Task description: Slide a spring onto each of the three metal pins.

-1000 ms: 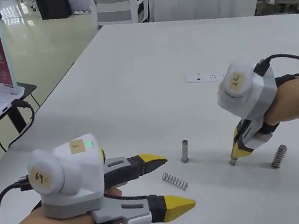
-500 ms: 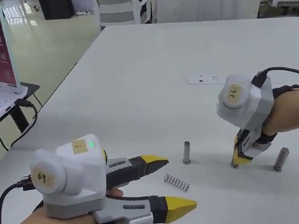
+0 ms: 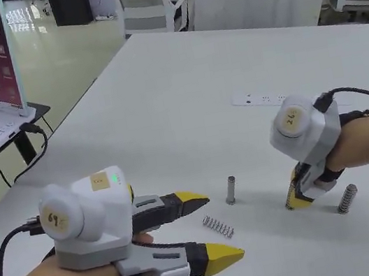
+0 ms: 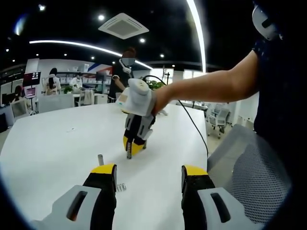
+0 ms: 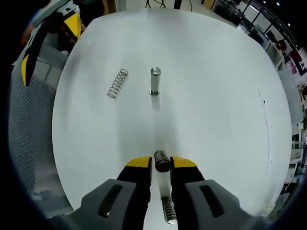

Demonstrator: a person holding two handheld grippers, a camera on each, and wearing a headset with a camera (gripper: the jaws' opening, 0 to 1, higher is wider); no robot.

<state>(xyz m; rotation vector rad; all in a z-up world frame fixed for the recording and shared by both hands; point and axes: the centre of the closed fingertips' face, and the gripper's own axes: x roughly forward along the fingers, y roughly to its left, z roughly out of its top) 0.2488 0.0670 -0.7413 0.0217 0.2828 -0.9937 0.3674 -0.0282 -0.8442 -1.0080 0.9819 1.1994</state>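
a: left to right. left claw (image 4: 148,172) sits low over the worktop (image 3: 164,99), jaws well apart, nothing between them. just ahead of its tips the loose spring (image 3: 218,226) lies on its side. the bare pin (image 3: 231,190) stands upright just beyond it, not touching.

b: how will that spring handle?

a: judgement only: light, thin wire, open coils. soft along its length, so a hard pinch would likely squash it or shoot it out. take it across the middle coils with light pressure, leaving one end free to find the pin top. the pin looks stiff and smooth, on a small foot. a sideways nudge may tip it, so bring the spring down along the pin's axis.

b: and the right side?

a: right claw (image 3: 298,198) points down at the worktop, jaws together on the held spring (image 5: 162,161). its coiled end sits between the yellow tips in the right gripper view. further right, the third spring (image 3: 347,198) stands on the worktop, leaning a little, near the right claw but apart from it.

b: anything unclear?

a: cannot tell whether a pin sits inside the held spring or the third one, since the coils hide any core. in the head view the claw body covers most of the held spring. so i cannot count pins beyond the bare one.
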